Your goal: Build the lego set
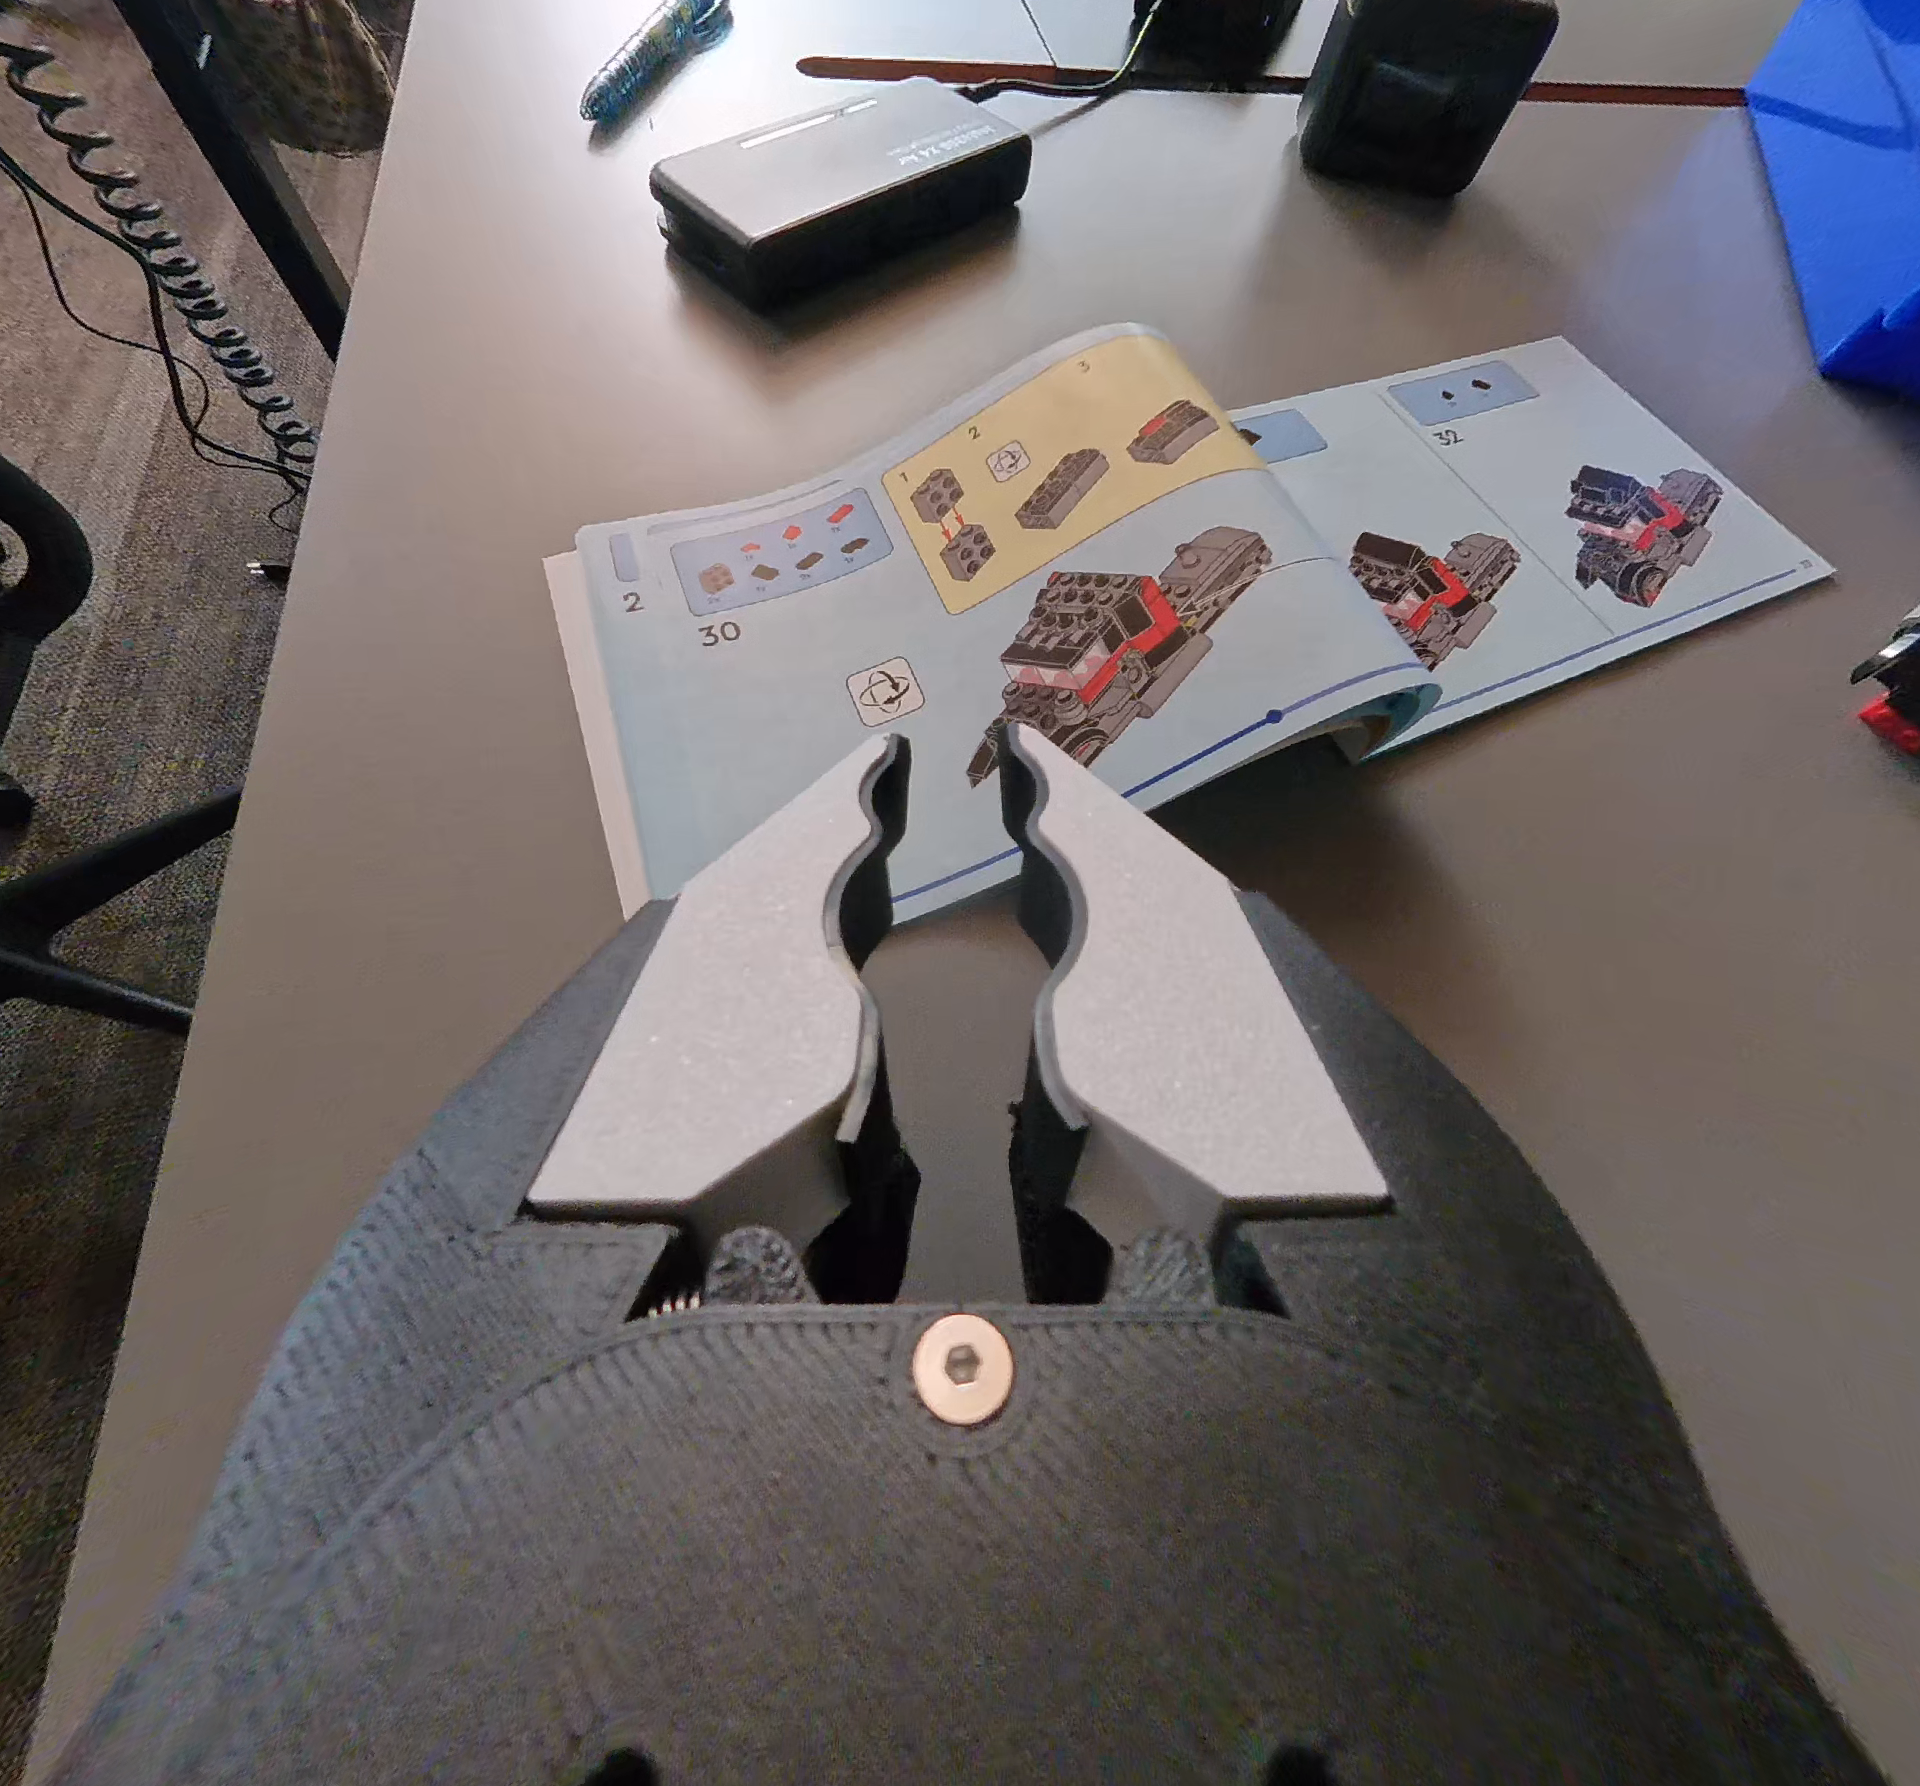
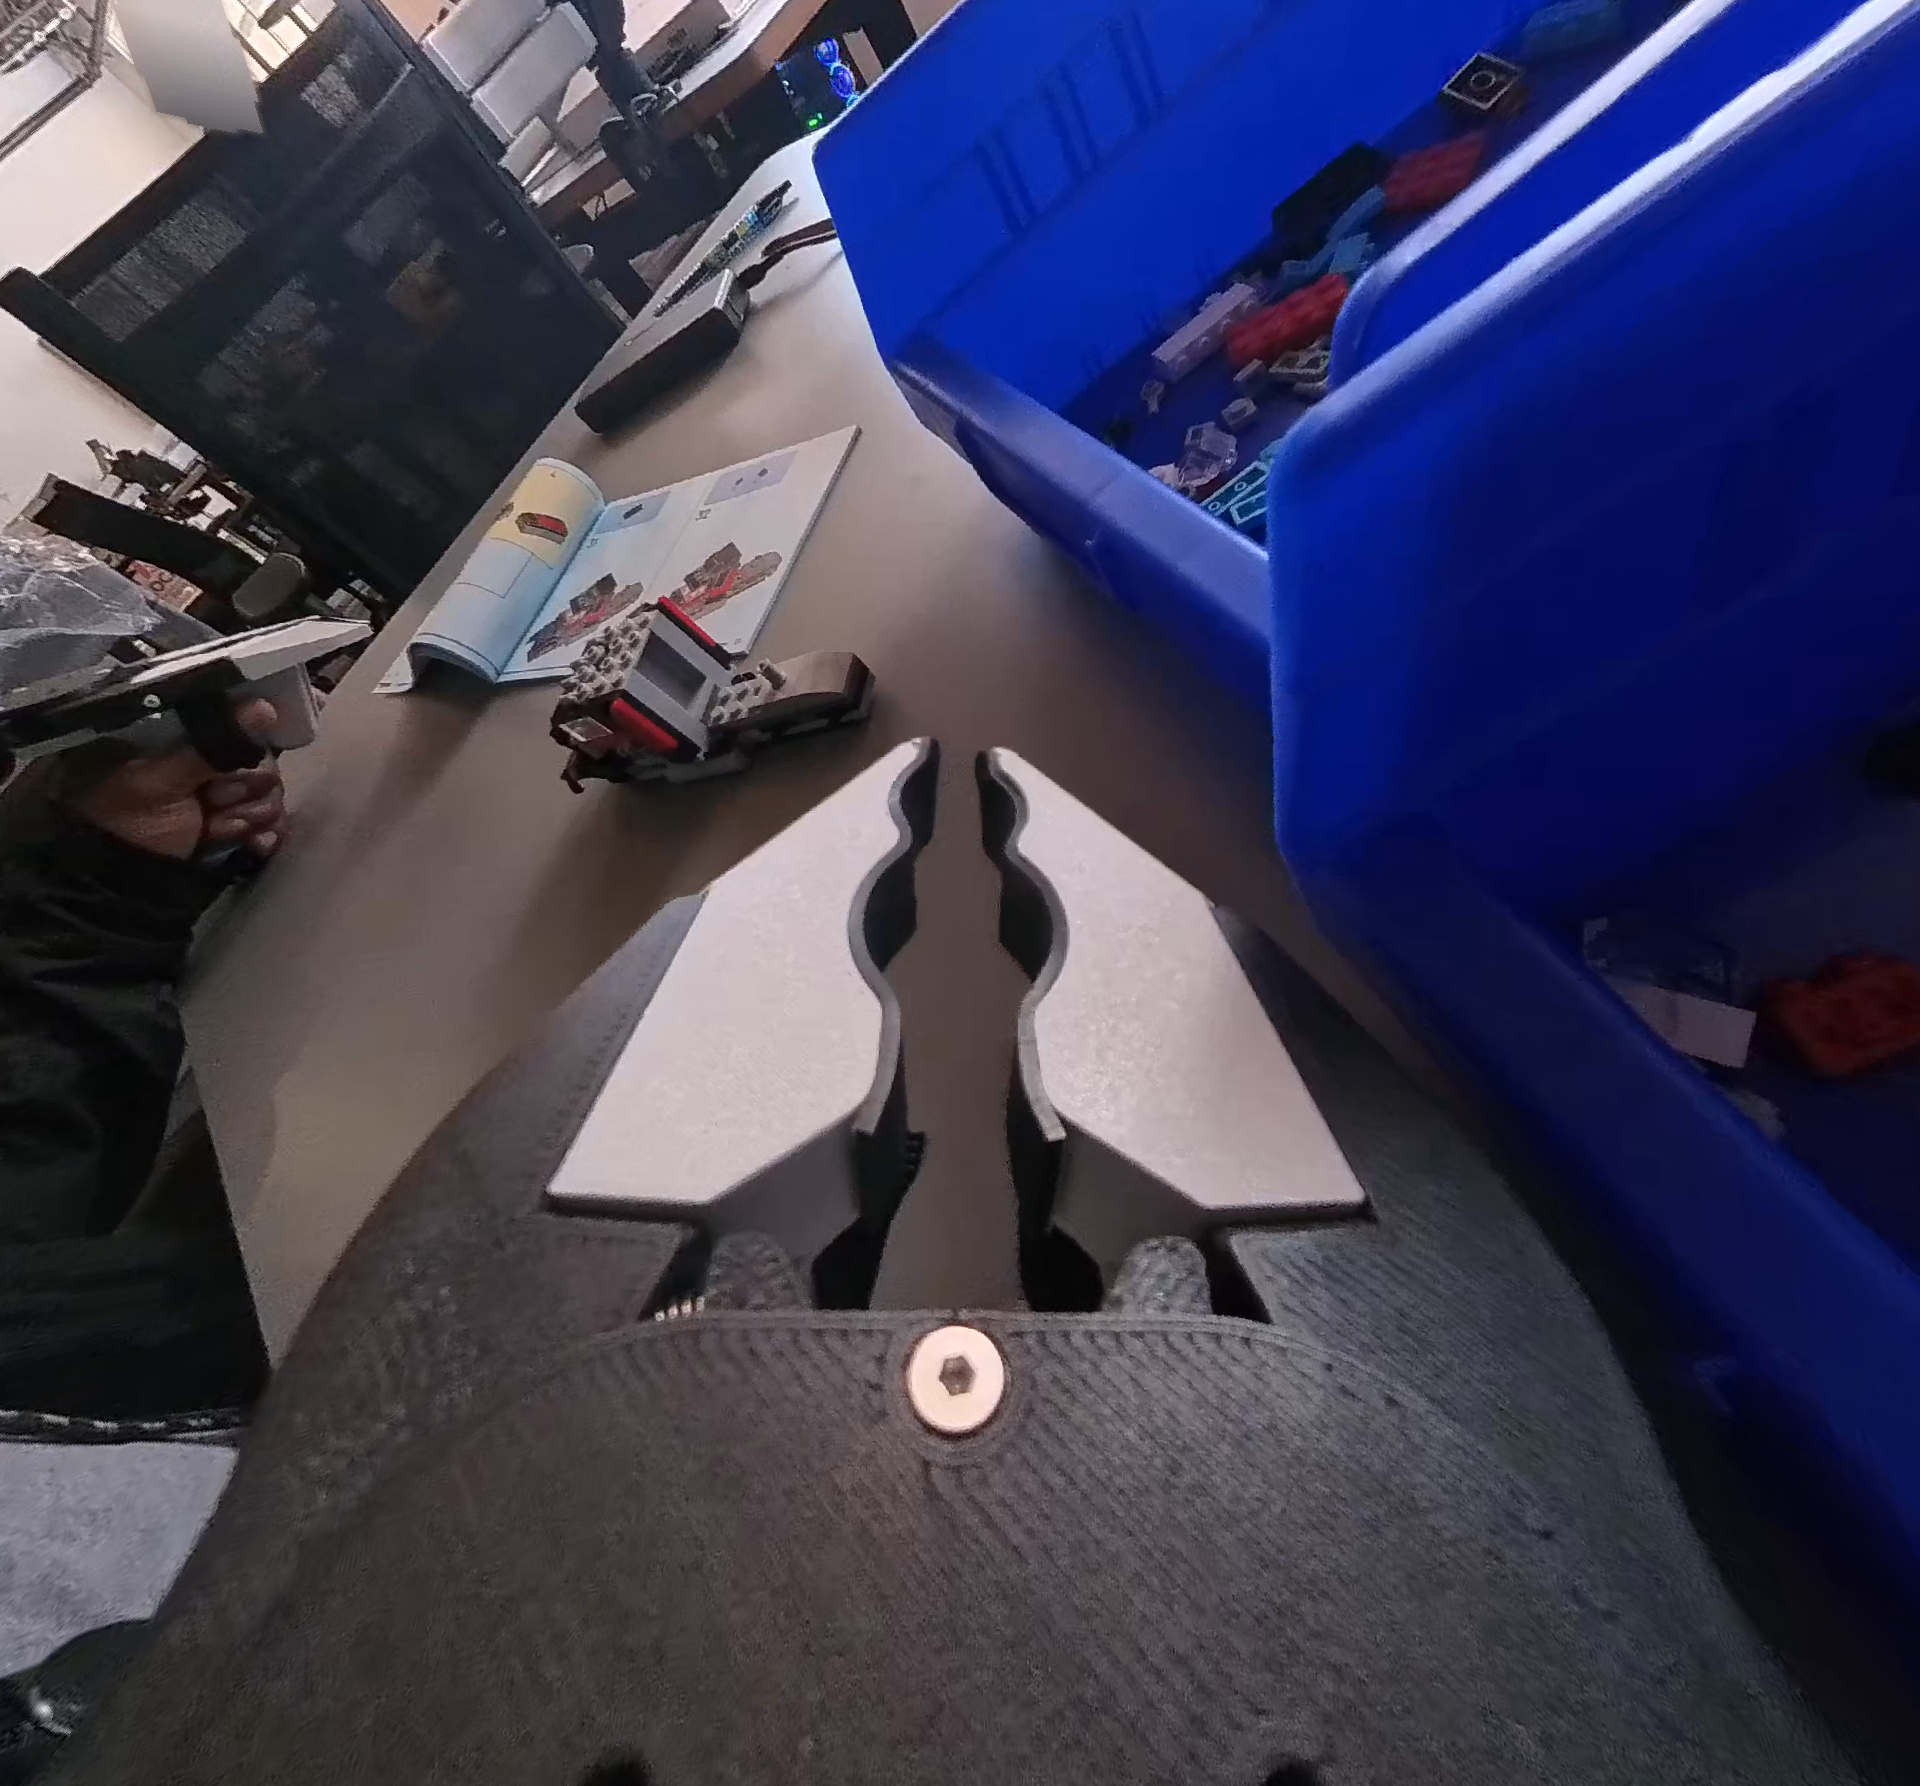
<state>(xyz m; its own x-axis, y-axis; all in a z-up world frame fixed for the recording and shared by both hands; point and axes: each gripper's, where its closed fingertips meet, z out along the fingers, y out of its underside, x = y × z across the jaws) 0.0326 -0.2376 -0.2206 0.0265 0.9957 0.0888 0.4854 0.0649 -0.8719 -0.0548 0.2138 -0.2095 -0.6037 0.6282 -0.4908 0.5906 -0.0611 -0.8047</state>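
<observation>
On the grey table point(image 2: 436, 957), the partly built model point(image 2: 707, 708) sits just beyond the right gripper point(image 2: 956, 760), fingers slightly parted, empty; the left gripper point(image 1: 951, 749), likewise parted, hovers over the open booklet point(image 1: 1039, 593).

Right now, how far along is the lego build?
Partly done: a grey, red and black model stands on the table just beyond the open instruction booklet. Nothing is in hand: the left tongs and right tongs are both slightly open and empty. Still left: loose bricks wait in the blue bin, so more pieces seem to need adding.
</observation>
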